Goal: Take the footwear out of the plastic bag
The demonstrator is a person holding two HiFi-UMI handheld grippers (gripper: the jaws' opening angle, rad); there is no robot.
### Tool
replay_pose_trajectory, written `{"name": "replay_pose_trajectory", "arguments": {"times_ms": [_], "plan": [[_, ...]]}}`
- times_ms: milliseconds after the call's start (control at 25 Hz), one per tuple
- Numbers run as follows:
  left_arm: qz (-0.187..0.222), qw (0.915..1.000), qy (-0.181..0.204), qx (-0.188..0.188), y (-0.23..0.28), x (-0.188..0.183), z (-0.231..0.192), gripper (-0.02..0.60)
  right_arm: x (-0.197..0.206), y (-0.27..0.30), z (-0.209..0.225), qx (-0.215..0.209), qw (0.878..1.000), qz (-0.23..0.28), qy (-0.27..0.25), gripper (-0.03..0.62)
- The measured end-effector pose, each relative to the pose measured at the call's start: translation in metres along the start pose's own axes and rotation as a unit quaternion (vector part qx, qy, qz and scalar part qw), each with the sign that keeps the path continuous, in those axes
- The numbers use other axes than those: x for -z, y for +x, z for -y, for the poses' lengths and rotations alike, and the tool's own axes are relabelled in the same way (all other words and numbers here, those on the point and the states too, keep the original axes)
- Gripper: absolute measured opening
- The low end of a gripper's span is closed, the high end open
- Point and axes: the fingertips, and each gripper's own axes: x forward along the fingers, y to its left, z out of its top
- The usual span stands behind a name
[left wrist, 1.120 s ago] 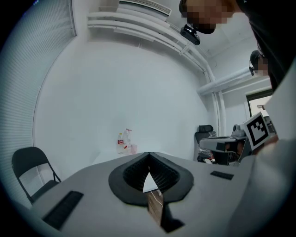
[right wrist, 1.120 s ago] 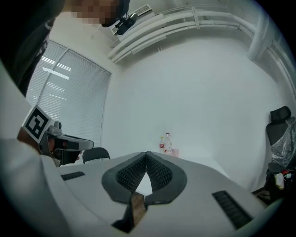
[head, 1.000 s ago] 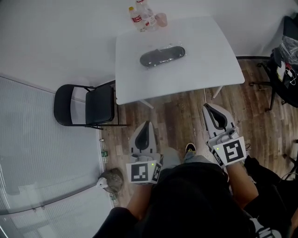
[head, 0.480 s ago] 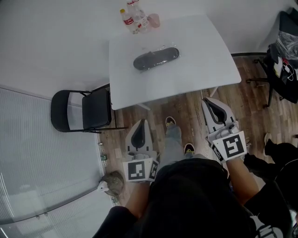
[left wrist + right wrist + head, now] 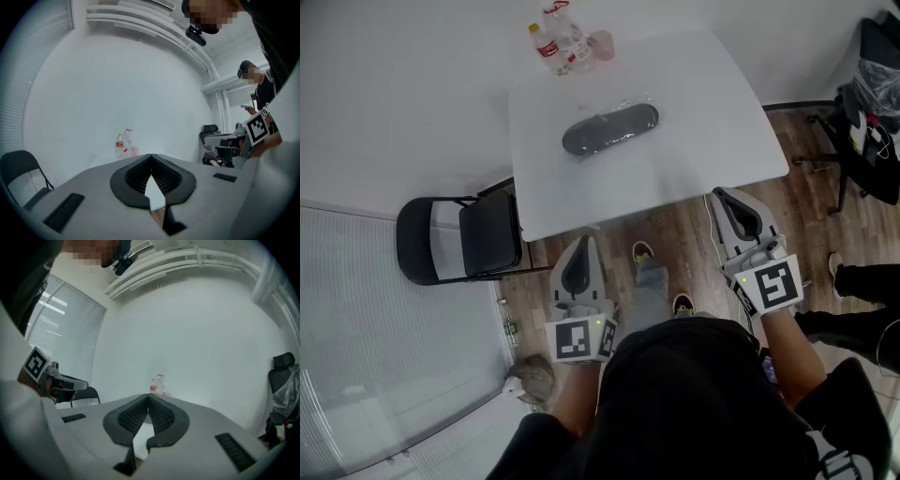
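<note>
A dark shoe in a clear plastic bag [image 5: 610, 129] lies in the middle of the white table [image 5: 694, 112] in the head view. Both grippers hang over the wooden floor, short of the table's near edge. My left gripper [image 5: 580, 246] is shut and empty, its tips just below the table's front left part. My right gripper [image 5: 727, 197] is shut too, with nothing in it, close to the table's front right edge. In the left gripper view the jaws [image 5: 151, 157] meet at the tips; in the right gripper view [image 5: 148, 398] they do the same. The bag is hidden in both gripper views.
Water bottles [image 5: 555, 39] and a pink cup [image 5: 601, 43] stand at the table's far left corner. A black folding chair [image 5: 461, 238] sits left of the table. An office chair with bags [image 5: 874, 103] stands at the right. A person's legs [image 5: 862, 281] show at right.
I have stepped forward: the table and bag have come nearer and shifted left in view. Both grippers stay shut and have moved closer to the table's edge.
</note>
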Motion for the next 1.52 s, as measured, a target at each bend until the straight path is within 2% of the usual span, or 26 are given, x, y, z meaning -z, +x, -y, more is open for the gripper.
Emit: {"name": "replay_pose_trajectory", "arguments": {"times_ms": [280, 720, 1200, 1520], "plan": [[-0.013, 0.9999, -0.007, 0.008, 0.058, -0.001, -0.040, 0.023, 0.003, 0.058, 0.032, 0.013, 1.000, -0.015, -0.019, 0.018], [-0.031, 0.9977, -0.018, 0.057, 0.145, -0.008, -0.080, 0.023, -0.016, 0.133, 0.074, 0.043, 0.998, -0.032, -0.031, 0.018], [-0.059, 0.9931, -0.033, 0.096, 0.212, -0.002, -0.132, 0.023, -0.020, 0.199, 0.087, 0.048, 0.996, -0.058, -0.044, 0.018], [-0.095, 0.9853, -0.027, 0.139, 0.244, 0.015, -0.164, 0.023, -0.013, 0.239, 0.077, 0.053, 0.994, -0.073, -0.057, 0.018]]}}
